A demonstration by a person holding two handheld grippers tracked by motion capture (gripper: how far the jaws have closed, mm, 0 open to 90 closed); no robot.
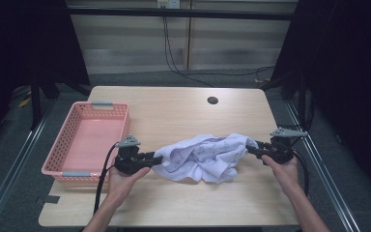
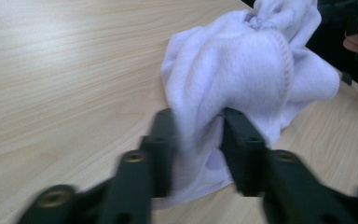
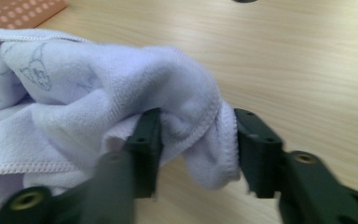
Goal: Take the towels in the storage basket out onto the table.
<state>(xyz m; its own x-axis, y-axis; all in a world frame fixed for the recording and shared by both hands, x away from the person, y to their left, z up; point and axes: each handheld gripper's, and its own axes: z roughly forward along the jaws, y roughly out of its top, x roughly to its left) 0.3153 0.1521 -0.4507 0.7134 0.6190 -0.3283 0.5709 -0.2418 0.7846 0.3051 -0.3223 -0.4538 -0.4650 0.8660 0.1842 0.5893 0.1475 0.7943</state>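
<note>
A crumpled white towel [image 1: 200, 157] with a faint blue print lies on the wooden table [image 1: 174, 111], stretched loosely between my two grippers. My left gripper [image 1: 157, 157] is at the towel's left end. In the left gripper view its jaws [image 2: 196, 121] stand apart, and a hemmed fold of the towel [image 2: 242, 70] hangs loose between them. My right gripper [image 1: 249, 149] is at the towel's right end. In the right gripper view its jaws [image 3: 196, 121] are also spread, with a bunched corner of the towel [image 3: 98, 93] lying slack in the gap.
A pink plastic basket [image 1: 101, 104] stands at the table's left edge, just behind my left hand. A round cable hole [image 1: 212, 100] sits near the far edge. Bare tabletop lies beyond and in front of the towel.
</note>
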